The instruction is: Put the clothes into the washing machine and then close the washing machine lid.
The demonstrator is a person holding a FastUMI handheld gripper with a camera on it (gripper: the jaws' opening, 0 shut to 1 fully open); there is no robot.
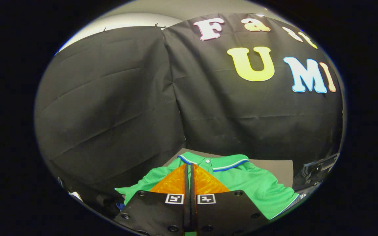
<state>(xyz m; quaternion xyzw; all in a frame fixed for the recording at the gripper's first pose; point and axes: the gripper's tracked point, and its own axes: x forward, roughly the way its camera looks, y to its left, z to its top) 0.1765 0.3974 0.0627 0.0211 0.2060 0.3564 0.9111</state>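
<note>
Fingers together over the shirt, pickup not made yet.

We see the gripper with its fingers pressed together, no gap and nothing between them, tips hanging above the green polo shirt. The shirt lies flat on a grey surface by the booth wall, partly under the fingers and spreading beyond them. Its collar points away from us; the long axis seems to run from collar back toward us, one sleeve out to the left. We'd open the fingers, drop onto a thick fold near the collar and pinch several layers so it lifts bunched. Something dark sits at the right, too unclear to name.
</note>
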